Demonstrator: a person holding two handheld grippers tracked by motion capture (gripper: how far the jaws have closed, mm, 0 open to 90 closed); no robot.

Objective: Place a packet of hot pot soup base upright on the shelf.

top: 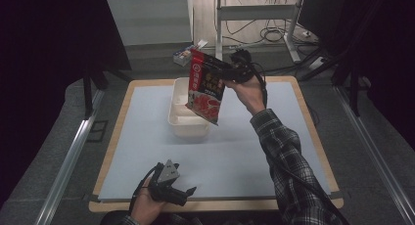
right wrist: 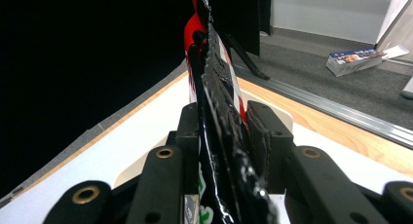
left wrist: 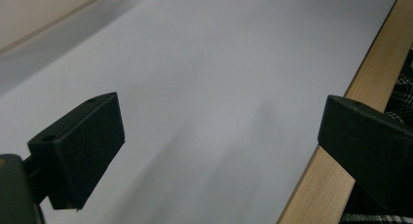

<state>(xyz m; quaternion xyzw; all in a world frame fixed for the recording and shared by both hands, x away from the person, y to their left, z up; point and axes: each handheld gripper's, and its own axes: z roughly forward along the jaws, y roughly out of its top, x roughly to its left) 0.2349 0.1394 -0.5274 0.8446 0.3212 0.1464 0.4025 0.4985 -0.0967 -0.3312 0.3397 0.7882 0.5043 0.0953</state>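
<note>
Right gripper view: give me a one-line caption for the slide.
Right gripper clamped on the edge of a red-and-black snack bag, held above the white tray on the table.

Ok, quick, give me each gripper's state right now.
Left gripper: open, empty, low over the table's near edge.
Right gripper: shut on the red snack bag, held up over the white container.

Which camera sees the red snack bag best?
The high view: the bag shows whole, hanging from the right gripper above the tub. The right gripper view catches just its edge, pinched. The left gripper view faces the mat.
</note>
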